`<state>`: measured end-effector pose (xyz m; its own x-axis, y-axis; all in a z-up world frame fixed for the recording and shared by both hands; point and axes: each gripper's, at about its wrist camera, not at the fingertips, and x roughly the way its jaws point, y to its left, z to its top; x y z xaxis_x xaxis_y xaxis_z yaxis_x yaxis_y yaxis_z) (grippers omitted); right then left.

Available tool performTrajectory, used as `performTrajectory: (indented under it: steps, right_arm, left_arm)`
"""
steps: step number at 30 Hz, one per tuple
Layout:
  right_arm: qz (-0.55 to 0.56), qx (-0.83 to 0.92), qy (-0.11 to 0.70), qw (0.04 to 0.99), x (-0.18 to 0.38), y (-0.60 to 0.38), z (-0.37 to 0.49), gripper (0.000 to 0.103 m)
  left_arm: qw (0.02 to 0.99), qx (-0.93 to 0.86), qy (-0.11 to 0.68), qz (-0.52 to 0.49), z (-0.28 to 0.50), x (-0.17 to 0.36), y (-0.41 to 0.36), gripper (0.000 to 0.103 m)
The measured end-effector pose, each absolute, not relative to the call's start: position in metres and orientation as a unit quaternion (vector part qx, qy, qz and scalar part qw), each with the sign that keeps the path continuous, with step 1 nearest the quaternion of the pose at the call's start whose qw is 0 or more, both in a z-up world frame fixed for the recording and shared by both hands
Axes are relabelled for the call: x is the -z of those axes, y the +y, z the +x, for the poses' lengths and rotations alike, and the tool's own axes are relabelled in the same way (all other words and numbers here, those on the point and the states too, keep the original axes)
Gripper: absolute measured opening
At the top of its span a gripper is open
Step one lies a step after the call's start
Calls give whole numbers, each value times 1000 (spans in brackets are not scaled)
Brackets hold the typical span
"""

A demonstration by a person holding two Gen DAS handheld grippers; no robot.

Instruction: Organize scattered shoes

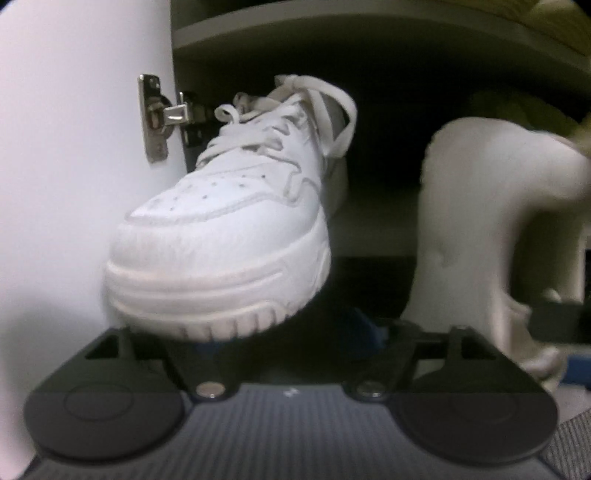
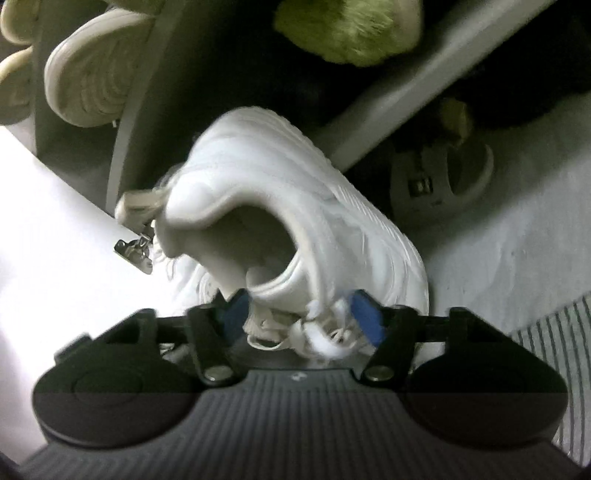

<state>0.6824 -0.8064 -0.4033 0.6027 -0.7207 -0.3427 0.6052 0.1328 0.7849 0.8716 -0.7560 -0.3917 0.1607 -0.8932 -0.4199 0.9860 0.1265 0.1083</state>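
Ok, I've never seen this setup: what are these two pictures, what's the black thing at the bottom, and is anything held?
There is no robot here. A person carries hand-held tongs in each hand, and each pair has a wide-angle camera looking along its fingers. The black parts are the tongs themselves.

The left view shows the left tongs open. In front of them a white sneaker stands in a cupboard beside the door hinge, toe towards the camera.

The right view shows the right tongs closed on a second white sneaker at its laces; it is blurred. Nearby are a green fluffy slipper, pale shoe soles and a striped mat.
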Motion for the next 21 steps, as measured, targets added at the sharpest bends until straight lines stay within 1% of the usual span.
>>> performTrajectory:
  steps: [2, 3, 5, 7, 9, 14, 18, 20, 21]
  right_arm:
    - [498, 442, -61, 744, 400, -808, 685, 51]
    - [502, 443, -64, 740, 400, -807, 686, 48]
    - [510, 445, -75, 733, 398, -803, 679, 44]
    - [506, 446, -82, 734, 406, -820, 687, 41]
    - [497, 446, -89, 739, 401, -823, 689, 29]
    - [483, 440, -119, 747, 383, -825, 681, 29]
    - [457, 441, -124, 762, 367, -833, 679, 29]
    - [440, 441, -137, 770, 354, -842, 678, 29]
    - [436, 442, -139, 771, 351, -845, 679, 29]
  left_arm:
    - [738, 636, 137, 178, 876, 393, -752, 82]
    - [737, 637, 138, 179, 877, 395, -747, 84]
    - [735, 638, 140, 181, 880, 400, -737, 85]
    - [726, 646, 137, 192, 879, 411, -719, 87]
    - [717, 652, 137, 206, 874, 420, -708, 88]
    - [673, 680, 172, 236, 864, 446, -710, 88]
    - [616, 723, 165, 264, 833, 466, -687, 88]
    - [606, 729, 171, 270, 821, 470, -687, 88]
    - [600, 732, 189, 261, 813, 470, -693, 88]
